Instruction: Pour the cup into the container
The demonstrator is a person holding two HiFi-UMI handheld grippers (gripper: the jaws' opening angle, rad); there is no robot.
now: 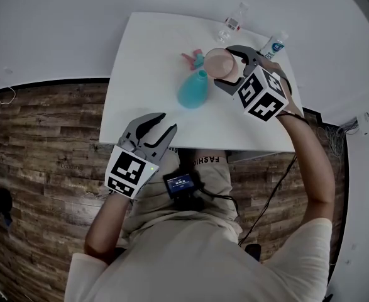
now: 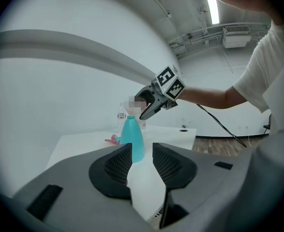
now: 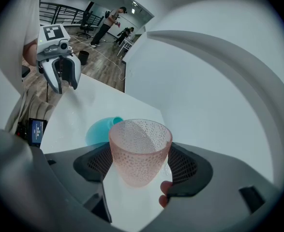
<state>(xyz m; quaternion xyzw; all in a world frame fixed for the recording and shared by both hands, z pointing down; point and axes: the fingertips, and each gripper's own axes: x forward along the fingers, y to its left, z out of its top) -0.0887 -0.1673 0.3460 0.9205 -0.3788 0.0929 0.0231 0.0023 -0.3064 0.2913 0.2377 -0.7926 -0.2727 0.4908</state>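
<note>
The right gripper (image 3: 141, 164) clamps the cup (image 3: 140, 151) upright between its 2 fingers (image 3: 184, 167), the container (image 1: 193, 90) just below-left of them, so only tipping seems left; the left gripper (image 2: 142, 151) gapes empty.

My left gripper (image 2: 141, 150), fingers (image 2: 116, 167) apart and empty. Past the gap, a teal bottle (image 2: 132, 135) stands upright on the white counter (image 2: 173, 135). The right gripper (image 2: 141, 106) hangs just above it. Behind are a pink item (image 2: 113, 139) and a clear bottle (image 2: 121, 114).
</note>
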